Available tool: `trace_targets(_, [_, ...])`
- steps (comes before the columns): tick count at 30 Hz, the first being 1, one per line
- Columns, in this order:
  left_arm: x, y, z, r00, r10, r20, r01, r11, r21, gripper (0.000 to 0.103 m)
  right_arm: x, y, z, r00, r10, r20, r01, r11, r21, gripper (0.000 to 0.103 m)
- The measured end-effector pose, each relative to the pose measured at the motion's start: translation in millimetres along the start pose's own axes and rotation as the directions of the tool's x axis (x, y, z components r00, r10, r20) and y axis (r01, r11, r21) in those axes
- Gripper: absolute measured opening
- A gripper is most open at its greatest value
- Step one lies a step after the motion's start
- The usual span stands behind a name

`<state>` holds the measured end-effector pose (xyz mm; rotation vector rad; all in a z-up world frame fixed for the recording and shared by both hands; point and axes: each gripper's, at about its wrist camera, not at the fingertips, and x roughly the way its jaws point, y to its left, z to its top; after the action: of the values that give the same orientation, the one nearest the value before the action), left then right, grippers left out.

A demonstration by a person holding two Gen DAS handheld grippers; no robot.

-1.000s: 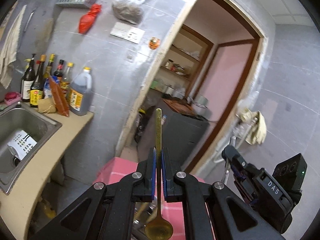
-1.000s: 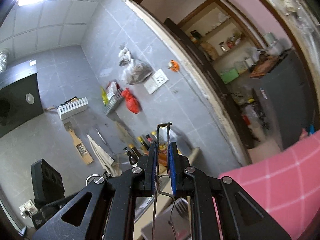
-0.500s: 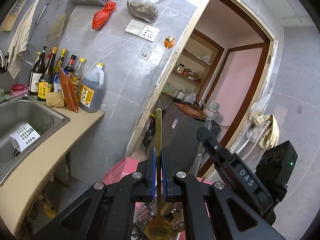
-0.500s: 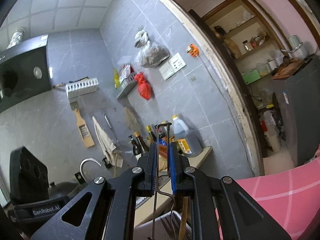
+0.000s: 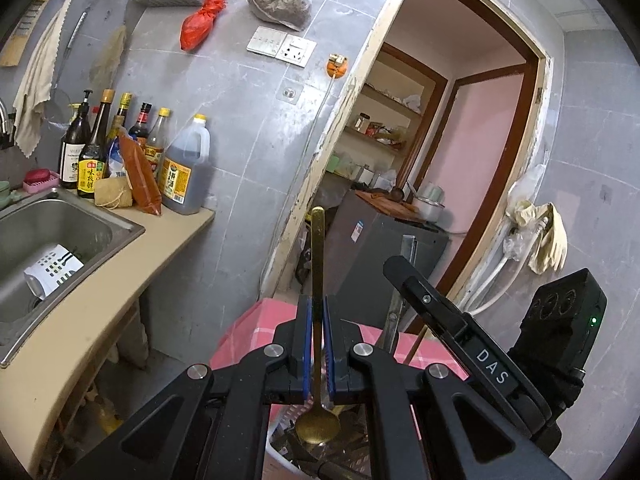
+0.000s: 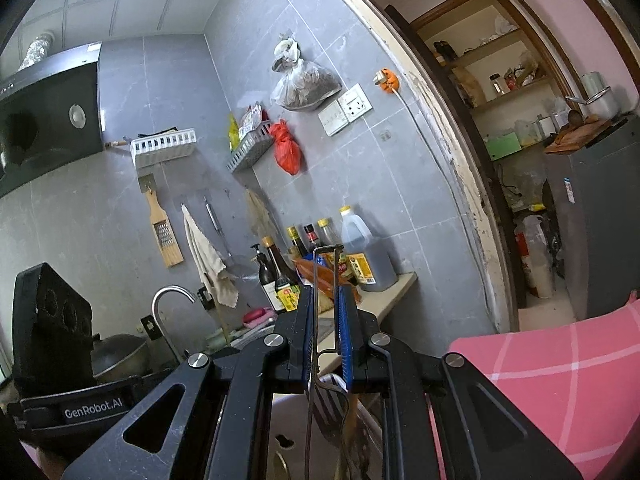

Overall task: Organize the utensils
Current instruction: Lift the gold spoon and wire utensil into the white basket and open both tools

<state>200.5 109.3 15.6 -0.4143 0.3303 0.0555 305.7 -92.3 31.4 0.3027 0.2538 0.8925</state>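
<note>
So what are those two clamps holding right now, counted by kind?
gold spoon, in the left gripper: 1
slotted spatula, in the right gripper: 1
Total: 2

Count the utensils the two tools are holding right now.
2. The left tool is shut on a gold spoon, bowl end toward the camera. The right tool is shut on a wire-handled slotted spatula. More utensils below may be hidden.
</note>
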Motion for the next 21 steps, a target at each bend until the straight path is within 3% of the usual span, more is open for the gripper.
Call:
trace_targets(13, [-4.7,-0.9,-3.3,0.999,-0.006,-0.049,0.006,1.000,0.006,0.006,-13.8,1.9,2.0,0.999,-0.033,-0.035,0.032,0.999,-0.033,0.013])
trace_targets(17, [-6.0,-3.0,-3.1,0.998,-0.007,-0.061,0.008,1.000,0.017,0.008,-19.6,2.4,3.5,0.998,-0.049,-0.037,0.048,0.998,-0.033,0.027])
trace_targets(21, [-13.5,-5.0,-1.1,0.998,-0.002,-0.061,0.003,1.000,0.024,0.009,-31.1,4.9,9.6,0.997,-0.078,-0.024,0.077,0.996,-0.037,0.031])
